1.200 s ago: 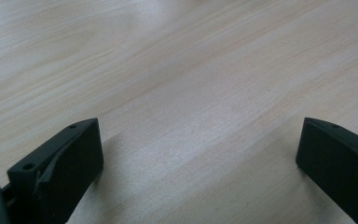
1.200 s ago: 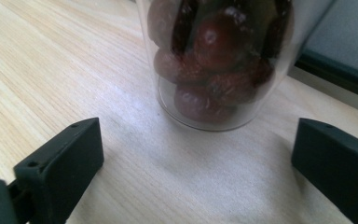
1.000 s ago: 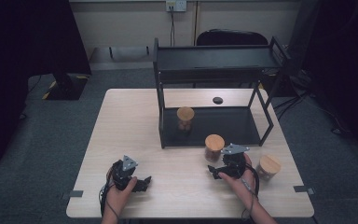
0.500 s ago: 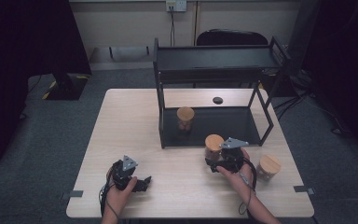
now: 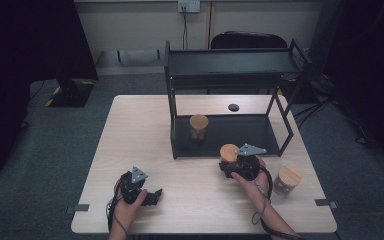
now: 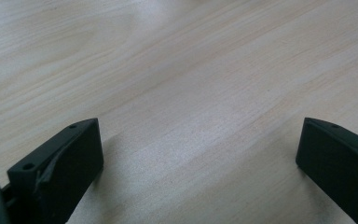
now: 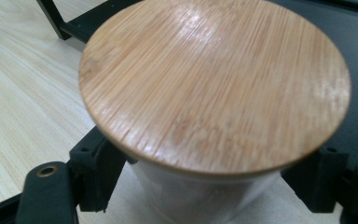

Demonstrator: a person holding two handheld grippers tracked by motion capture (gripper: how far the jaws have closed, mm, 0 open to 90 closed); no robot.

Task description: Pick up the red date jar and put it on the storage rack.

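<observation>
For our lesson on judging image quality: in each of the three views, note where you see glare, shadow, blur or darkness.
High view: the table is evenly lit, the room around it falls into near-black. Left gripper view: the left gripper casts a soft shadow beside one of its jaws; pale sheen on the wood. Right gripper view: the jar is close and slightly soft, with white glare streaks on its bamboo lid.

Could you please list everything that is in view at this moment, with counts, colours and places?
Jar with bamboo lid: one, clear glass, at the rack's front edge, between the right gripper's jaws.
Other lidded jars: two, one on the rack's lower shelf, one on the table at the right.
Rack: one, black, two shelves, far half of table.
Small disc: one, black, behind the rack.
Table: one, light wood.
Chair: one, black, behind the table.
Left gripper: black, open over bare table.
Right gripper: black, just closed on the jar.
</observation>
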